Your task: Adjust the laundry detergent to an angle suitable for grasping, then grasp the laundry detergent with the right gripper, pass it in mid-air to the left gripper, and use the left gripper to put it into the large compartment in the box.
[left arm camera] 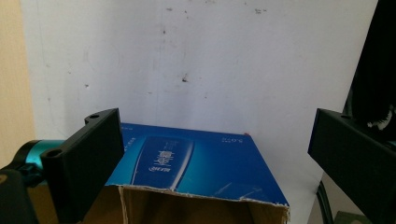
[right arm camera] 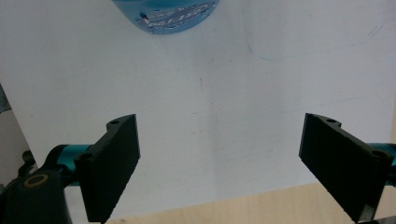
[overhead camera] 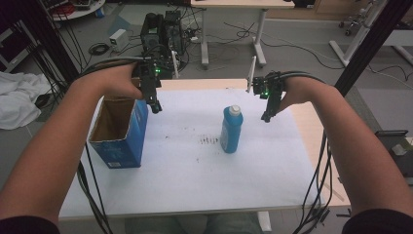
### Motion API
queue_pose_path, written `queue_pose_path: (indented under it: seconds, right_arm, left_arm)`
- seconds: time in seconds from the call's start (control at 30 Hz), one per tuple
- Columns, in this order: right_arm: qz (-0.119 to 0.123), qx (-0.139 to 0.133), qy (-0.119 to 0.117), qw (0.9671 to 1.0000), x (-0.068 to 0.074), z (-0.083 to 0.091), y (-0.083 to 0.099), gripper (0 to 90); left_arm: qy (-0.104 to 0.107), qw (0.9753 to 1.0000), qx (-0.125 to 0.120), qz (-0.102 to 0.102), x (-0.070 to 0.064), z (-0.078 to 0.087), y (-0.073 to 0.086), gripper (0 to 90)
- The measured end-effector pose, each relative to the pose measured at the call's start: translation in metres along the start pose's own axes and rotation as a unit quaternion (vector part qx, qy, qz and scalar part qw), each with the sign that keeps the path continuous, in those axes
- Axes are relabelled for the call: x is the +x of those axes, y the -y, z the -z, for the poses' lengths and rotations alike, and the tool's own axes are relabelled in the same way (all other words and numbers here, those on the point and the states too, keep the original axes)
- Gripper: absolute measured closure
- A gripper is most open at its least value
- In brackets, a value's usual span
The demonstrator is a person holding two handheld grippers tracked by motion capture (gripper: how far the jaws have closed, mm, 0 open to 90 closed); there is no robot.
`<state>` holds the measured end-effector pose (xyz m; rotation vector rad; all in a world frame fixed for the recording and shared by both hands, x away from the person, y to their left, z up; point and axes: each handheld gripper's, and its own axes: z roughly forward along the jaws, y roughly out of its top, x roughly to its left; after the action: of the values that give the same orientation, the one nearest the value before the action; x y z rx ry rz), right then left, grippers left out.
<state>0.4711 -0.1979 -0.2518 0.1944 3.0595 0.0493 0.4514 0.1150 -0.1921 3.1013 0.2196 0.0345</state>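
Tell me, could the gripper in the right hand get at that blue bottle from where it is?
Probably yes. The right gripper hangs open just beside the upright blue bottle, with bare white sheet between them and nothing in the way.

You have a blue bottle (overhead camera: pixel 231 130) with a white cap standing upright mid-table, and well to its left an open-topped blue cardboard box (overhead camera: pixel 119 131).

2 black grippers (overhead camera: pixel 155 105) (overhead camera: pixel 267 116), teal fittings, green lights, dark sleeves (overhead camera: pixel 22 225)
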Motion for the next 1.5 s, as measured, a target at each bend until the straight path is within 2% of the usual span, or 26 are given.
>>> queue_pose_path:
  seconds: [0.23, 0.27, 0.37, 0.47, 0.6, 0.7, 0.83, 0.97, 1.27, 1.33, 1.47, 1.5]
  right_arm:
    - [-0.008, -0.006, 0.003, 0.9999, 0.0000, 0.0015, 0.0004, 11.4]
    - [-0.009, -0.004, 0.002, 0.9999, 0.0005, 0.0020, 0.0007, 11.4]
    - [-0.006, -0.007, 0.000, 1.0000, 0.0002, 0.0037, 0.0022, 11.4]
    - [-0.013, -0.007, 0.003, 0.9999, 0.0015, 0.0064, 0.0039, 11.4]
    - [-0.005, -0.008, 0.003, 1.0000, 0.0005, 0.0057, 0.0056, 11.5]
    - [-0.010, -0.006, 0.007, 0.9999, 0.0014, 0.0046, 0.0054, 11.4]
    - [-0.004, -0.007, 0.006, 0.9999, 0.0008, 0.0047, 0.0045, 11.4]
    - [-0.005, -0.005, 0.006, 1.0000, 0.0012, 0.0041, 0.0034, 11.5]
    - [-0.002, -0.005, 0.007, 1.0000, 0.0003, 0.0035, 0.0037, 11.4]
    - [-0.010, -0.006, 0.005, 0.9999, 0.0021, 0.0025, 0.0038, 11.4]
    - [-0.010, -0.006, 0.006, 0.9999, 0.0040, 0.0025, 0.0055, 11.4]
    - [-0.026, -0.007, 0.002, 0.9996, 0.0067, 0.0041, 0.0056, 11.4]
  left_arm:
    - [-0.004, 1.0000, 0.006, -0.002, -0.0001, -0.0003, 0.0000, 3.3]
    - [0.001, 1.0000, 0.001, -0.002, -0.0002, -0.0007, -0.0002, 3.3]
    - [-0.002, 1.0000, 0.000, 0.000, -0.0011, 0.0005, -0.0004, 3.4]
    - [-0.002, 1.0000, 0.003, 0.001, -0.0017, -0.0002, -0.0013, 3.4]
    - [-0.003, 1.0000, 0.004, 0.000, -0.0019, -0.0005, -0.0032, 3.3]
    - [-0.003, 1.0000, 0.006, -0.002, -0.0018, -0.0009, -0.0051, 3.4]
    - [-0.002, 1.0000, 0.007, -0.005, -0.0021, -0.0010, -0.0048, 3.4]
    - [-0.005, 1.0000, -0.001, -0.002, -0.0011, 0.0003, -0.0021, 3.4]
    - [0.000, 1.0000, 0.007, -0.001, -0.0021, -0.0026, -0.0025, 3.4]
    - [-0.003, 1.0000, 0.006, -0.005, -0.0028, -0.0034, -0.0039, 3.4]
    - [-0.003, 1.0000, 0.003, -0.008, -0.0030, -0.0035, -0.0046, 3.3]
    - [-0.005, 1.0000, 0.003, -0.006, -0.0033, -0.0036, -0.0043, 3.3]
